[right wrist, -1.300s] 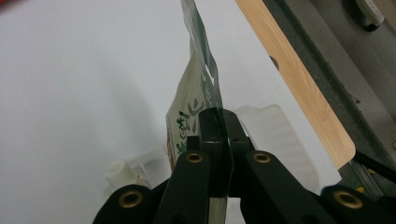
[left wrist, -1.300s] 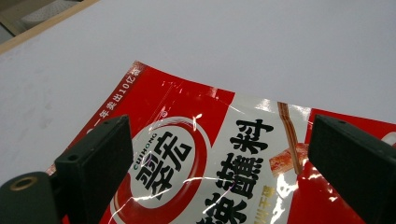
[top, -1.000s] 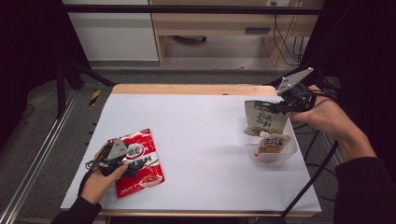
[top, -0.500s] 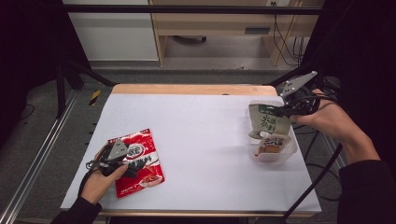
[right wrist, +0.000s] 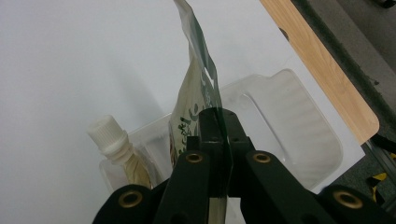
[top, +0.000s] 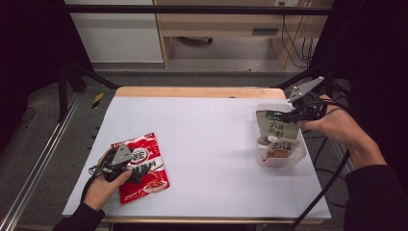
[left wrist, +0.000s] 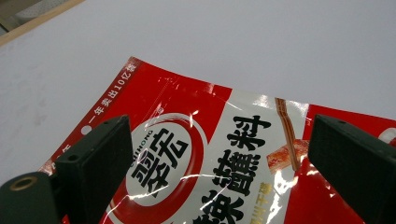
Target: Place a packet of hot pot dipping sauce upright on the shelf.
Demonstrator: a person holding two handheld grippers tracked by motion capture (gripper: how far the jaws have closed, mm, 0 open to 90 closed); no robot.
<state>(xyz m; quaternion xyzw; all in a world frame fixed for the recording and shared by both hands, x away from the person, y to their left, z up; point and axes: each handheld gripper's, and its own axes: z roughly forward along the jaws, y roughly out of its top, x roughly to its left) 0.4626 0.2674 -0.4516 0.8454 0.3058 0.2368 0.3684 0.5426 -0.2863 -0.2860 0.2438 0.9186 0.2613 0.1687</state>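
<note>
Your right gripper (top: 291, 115) is clamped tight on the green and white pouch (top: 275, 127). It pinches the pouch by its edge, and you can see the thin edge squeezed between the two black jaws in the right gripper view (right wrist: 219, 140). The pouch hangs above the clear plastic tray (top: 297, 156), with its low end down by the tray. The tray is the thing to look from.

Inside the tray lies a small pouch with a white screw cap (right wrist: 108, 135), just beside the green and white pouch. The tray sits on the white surface (top: 211, 130), close to the edge on your right side.

Far across the surface from the tray, on your left side, lies a red packet (top: 144, 166) flat on its back. Your left gripper (top: 126, 169) rests over the red packet. Its jaws stand wide apart, one on each side of the packet's big black letters (left wrist: 205, 172), and they do not squeeze it. Your left hand (top: 103, 185) holds that gripper near the front edge of the surface.
</note>
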